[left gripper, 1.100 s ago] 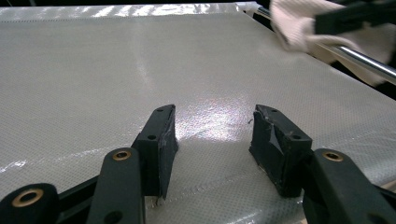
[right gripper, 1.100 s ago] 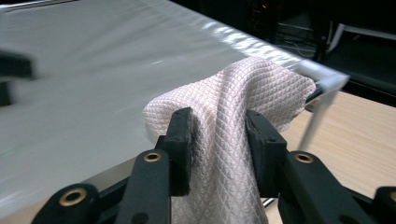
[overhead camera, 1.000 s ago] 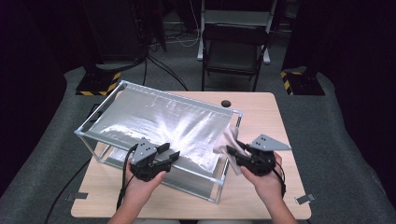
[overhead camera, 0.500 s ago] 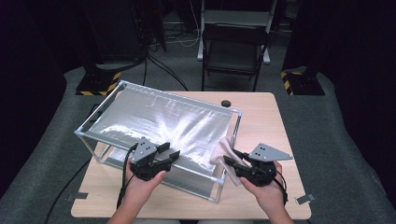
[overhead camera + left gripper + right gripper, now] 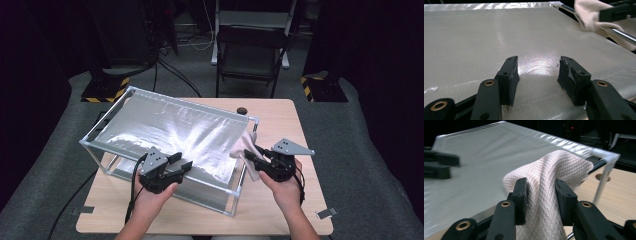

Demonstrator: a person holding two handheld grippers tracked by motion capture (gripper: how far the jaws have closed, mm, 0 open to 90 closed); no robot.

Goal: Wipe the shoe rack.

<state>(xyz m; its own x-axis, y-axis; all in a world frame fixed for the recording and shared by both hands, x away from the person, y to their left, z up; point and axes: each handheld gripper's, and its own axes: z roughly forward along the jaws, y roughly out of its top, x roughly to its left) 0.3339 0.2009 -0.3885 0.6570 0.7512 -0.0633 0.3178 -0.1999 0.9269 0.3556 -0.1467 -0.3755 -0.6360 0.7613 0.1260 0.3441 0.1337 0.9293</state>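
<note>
Cloth on the corner of a silver-topped frame, one claw gripping it.

From above, the right claw [image 5: 251, 155] pinches a pale cloth [image 5: 243, 147] at the frame's [image 5: 240, 182] right edge on the worktop [image 5: 280, 117]; the left claw [image 5: 181, 164] rests parted on the silver sheet [image 5: 170, 130].
Left gripper view: jaws apart, nothing between them.
Right gripper view: the quilted cloth drapes lengthwise over the rail [image 5: 599, 163], hanging down between the pads. No writing is readable.

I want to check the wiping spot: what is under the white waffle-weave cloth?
The white waffle-weave cloth, clamped in the right gripper, lies over the shiny silver sheet and the metal frame rail. The rail section beneath it is covered.
</note>
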